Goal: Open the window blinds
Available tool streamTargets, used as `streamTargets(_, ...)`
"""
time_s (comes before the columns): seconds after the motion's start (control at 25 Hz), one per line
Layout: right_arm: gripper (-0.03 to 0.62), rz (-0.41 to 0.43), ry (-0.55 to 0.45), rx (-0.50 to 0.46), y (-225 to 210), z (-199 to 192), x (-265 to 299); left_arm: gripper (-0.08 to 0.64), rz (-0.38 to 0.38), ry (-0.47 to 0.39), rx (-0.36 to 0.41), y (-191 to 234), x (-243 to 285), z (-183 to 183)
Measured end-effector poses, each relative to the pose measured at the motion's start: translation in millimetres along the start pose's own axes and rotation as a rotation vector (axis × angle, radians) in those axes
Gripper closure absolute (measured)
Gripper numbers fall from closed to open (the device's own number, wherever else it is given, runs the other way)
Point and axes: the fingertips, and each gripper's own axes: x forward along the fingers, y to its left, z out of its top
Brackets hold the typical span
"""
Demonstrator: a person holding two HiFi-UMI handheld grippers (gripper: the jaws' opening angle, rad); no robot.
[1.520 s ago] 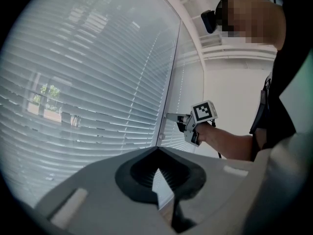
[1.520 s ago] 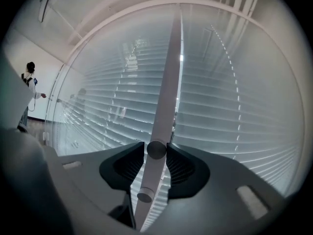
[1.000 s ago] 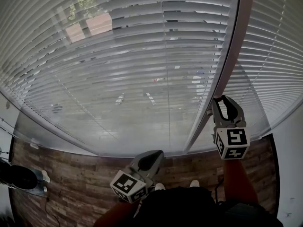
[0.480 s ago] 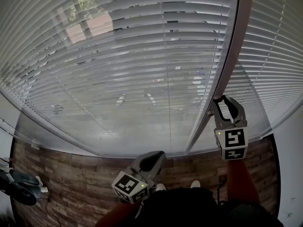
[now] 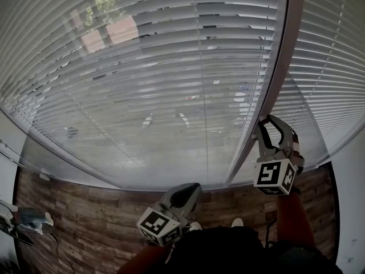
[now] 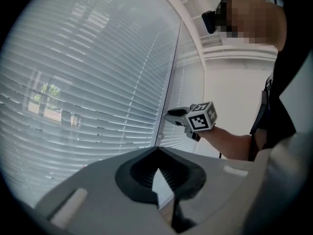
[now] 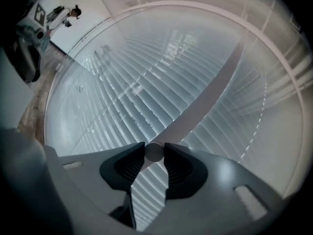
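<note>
White slatted blinds cover the window, with the slats partly tilted so the street shows through. My right gripper is raised at the pale upright bar between the two blind panels. In the right gripper view, my right gripper is shut on the round blind wand, which runs up and to the right from the jaws. The left gripper view shows that gripper beside the thin upright line of the blind. My left gripper hangs low near my body, shut and holding nothing.
A wooden floor lies below the window. A second blind panel hangs to the right of the bar. Pale objects lie on the floor at the far left. A white wall stands to the right.
My right gripper has rolled about its own axis while staying at the wand, so its marker cube shows a different face. A dark thing on the floor at the left has gone out of view.
</note>
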Motion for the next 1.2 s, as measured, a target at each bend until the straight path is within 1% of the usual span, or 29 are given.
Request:
streamTargets(0.08, 0.446, -0.014, 0.013, -0.089, 1.9, -0.9, 0.4, 0.56, -0.002, -0.003, 0.0, -0.6, 0.2, -0.4)
streamTargets(0.16, 0.446, -0.023, 0.022, -0.141, 2.7, -1.5, 0.5, 0.56, 0.001, -0.001, -0.001, -1.2, 0.0, 1.0)
streamTargets(0.28, 0.446, -0.028, 0.027, -0.162, 3.1, -1.1, 0.3, 0.56, -0.004, -0.01, -0.009, -3.1, -0.5, 2.0)
streamTargets(0.36, 0.445, -0.023, 0.021, -0.131, 2.7, -0.6, -0.3, 0.56, -0.005, -0.014, -0.006, -3.1, -0.5, 0.1)
streamTargets(0.4, 0.442, -0.018, 0.012, -0.09, 1.8, 0.1, -1.2, 0.56, -0.004, -0.013, -0.004, -3.0, -0.6, -0.6)
streamTargets(0.48, 0.436, -0.008, -0.018, 0.052, -2.5, 1.3, -4.4, 0.56, -0.002, -0.006, -0.004, -3.1, -0.8, -1.4)
streamTargets(0.56, 0.418, 0.01, -0.056, 0.234, -8.0, 1.9, -7.5, 0.56, -0.001, 0.0, -0.005, -3.3, -0.3, -2.2)
streamTargets(0.68, 0.379, 0.074, -0.11, 0.511, -11.7, 2.9, -8.3, 0.56, -0.01, 0.003, -0.007, -5.2, 1.5, -5.1)
streamTargets(0.76, 0.379, 0.129, -0.125, 0.699, -12.0, 0.0, -7.2, 0.56, -0.015, 0.005, -0.008, -6.9, 2.0, -5.6)
streamTargets(0.84, 0.385, 0.179, -0.132, 0.845, -9.9, -1.9, -5.6, 0.56, -0.019, 0.001, -0.007, -8.2, 1.9, -3.7)
streamTargets(0.88, 0.389, 0.194, -0.132, 0.885, -8.7, -2.5, -4.7, 0.56, -0.019, 0.001, -0.006, -8.4, 1.8, -2.5)
streamTargets(0.96, 0.395, 0.199, -0.127, 0.908, -7.7, -3.8, -3.1, 0.56, -0.015, 0.006, -0.004, -7.3, 1.3, -3.1)
streamTargets(1.12, 0.416, 0.177, -0.115, 0.885, -9.0, -6.2, -0.6, 0.56, -0.007, 0.015, -0.005, -5.5, 0.3, -3.1)
streamTargets(1.2, 0.443, 0.169, -0.107, 0.873, -9.5, -7.9, 0.6, 0.56, -0.01, 0.005, -0.011, -5.4, 0.4, -3.0)
